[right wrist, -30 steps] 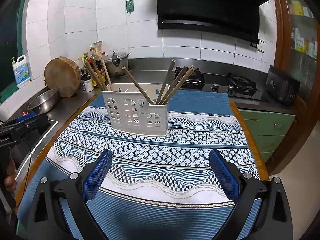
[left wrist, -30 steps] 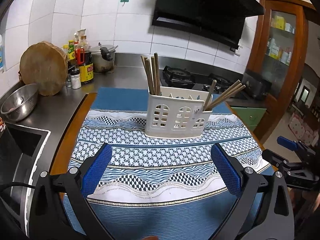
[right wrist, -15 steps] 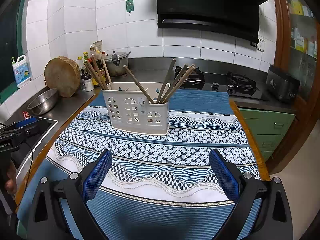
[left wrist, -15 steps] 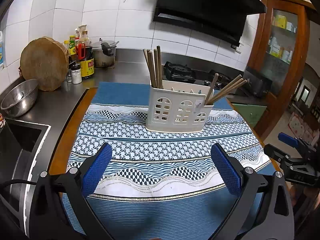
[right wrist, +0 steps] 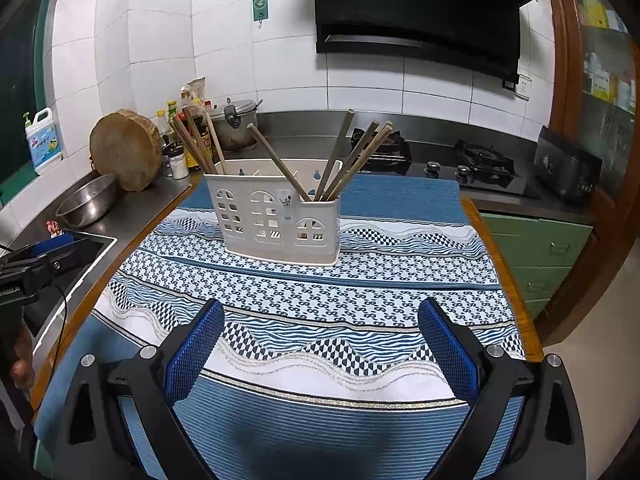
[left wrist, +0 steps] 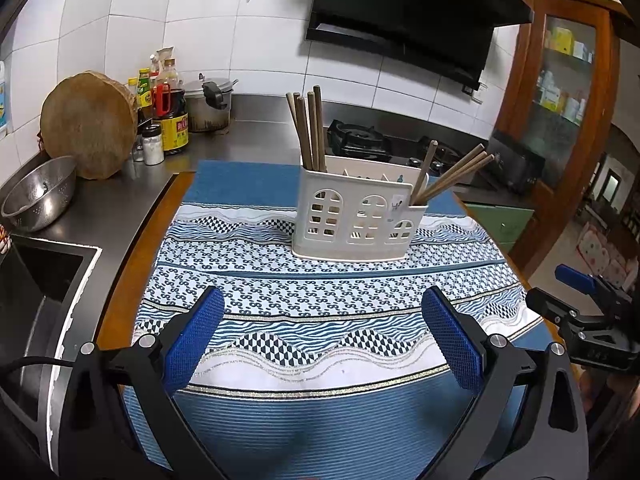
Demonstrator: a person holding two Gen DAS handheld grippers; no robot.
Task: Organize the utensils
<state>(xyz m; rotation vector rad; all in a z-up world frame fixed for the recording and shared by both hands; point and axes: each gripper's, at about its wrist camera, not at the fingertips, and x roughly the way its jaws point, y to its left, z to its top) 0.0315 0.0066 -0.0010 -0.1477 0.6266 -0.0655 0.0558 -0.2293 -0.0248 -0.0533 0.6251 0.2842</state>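
Left hand-held gripper (left wrist: pixel 324 336): jaws spread wide, nothing between the blue pads. Right hand-held gripper (right wrist: pixel 320 334): likewise wide open and empty. Both hover low over the blue patterned cloth (right wrist: pixel 360 300) covering the surface, aimed forward. Ahead of both, well apart, stands the white plastic house-shaped utensil caddy (left wrist: pixel 356 216), upright. Brown wooden chopsticks (left wrist: pixel 308 128) lean in its two end compartments, apparently already sorted; no loose utensils visible.

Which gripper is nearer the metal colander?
Left. The left gripper hangs over the cloth's near edge on the colander's side; the right gripper sits further right, with the left one between.
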